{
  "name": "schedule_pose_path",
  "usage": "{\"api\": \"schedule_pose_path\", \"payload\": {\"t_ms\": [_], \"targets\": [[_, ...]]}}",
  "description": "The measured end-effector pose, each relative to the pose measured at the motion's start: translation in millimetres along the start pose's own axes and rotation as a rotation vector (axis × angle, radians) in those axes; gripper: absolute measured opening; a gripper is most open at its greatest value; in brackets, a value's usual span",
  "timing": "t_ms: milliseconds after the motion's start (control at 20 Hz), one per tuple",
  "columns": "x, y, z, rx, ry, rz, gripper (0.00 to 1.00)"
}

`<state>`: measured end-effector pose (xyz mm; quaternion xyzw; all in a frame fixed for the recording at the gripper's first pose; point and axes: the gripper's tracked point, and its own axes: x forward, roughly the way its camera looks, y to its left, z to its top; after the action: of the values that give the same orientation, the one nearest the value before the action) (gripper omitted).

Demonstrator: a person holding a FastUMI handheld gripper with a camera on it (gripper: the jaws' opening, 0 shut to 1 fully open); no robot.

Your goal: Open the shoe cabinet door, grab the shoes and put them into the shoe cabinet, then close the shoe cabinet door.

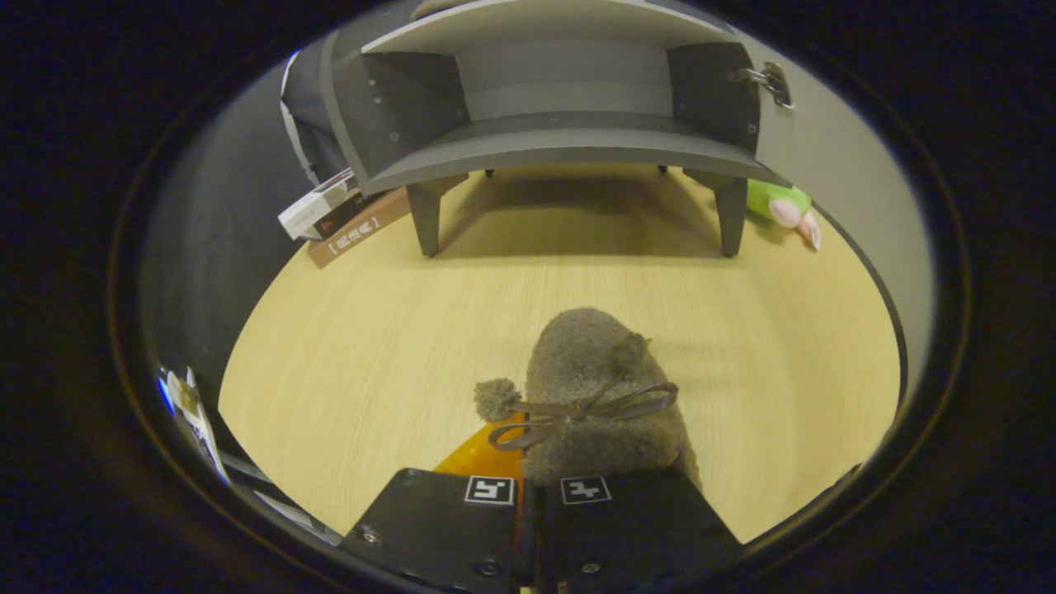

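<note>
My two black jaws, each with a square marker tag, are drawn close together with only a thin slit between them, and they are clenched on the heel end of a fuzzy grey-brown slipper [596,388] with a thin brown ribbon bow and small pompoms. The slipper points away from me over the pale wood-grain counter [371,330]; an orange patch shows beside it, just ahead of my left jaw. Well beyond the slipper stands the dark grey shoe cabinet [561,124] on short legs, its door [833,157] swung open to the right with a metal hinge showing. A stack of books [342,219] lies beside the cabinet's left leg, and a green and pink plush toy [784,210] lies by its right leg.
</note>
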<state>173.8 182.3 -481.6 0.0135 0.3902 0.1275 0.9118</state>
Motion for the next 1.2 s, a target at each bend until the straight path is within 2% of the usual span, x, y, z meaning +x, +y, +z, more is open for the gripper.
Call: {"api": "schedule_pose_path", "payload": {"t_ms": [200,350,500,800,950,1200], "targets": [[-27.4,4.7,22.6,-0.004,-0.051,0.002,0.07],[-80.5,10.8,56.6,-0.061,-0.159,-0.002,0.07],[-143.0,18.0,99.4,-0.086,-0.267,0.015,0.07],[-227.0,43.2,212.7,-0.158,-0.498,0.019,0.07],[-248.7,59.3,277.5,-0.161,-0.601,0.013,0.07],[-262.1,65.2,357.8,-0.142,-0.662,-0.004,0.07]]}}
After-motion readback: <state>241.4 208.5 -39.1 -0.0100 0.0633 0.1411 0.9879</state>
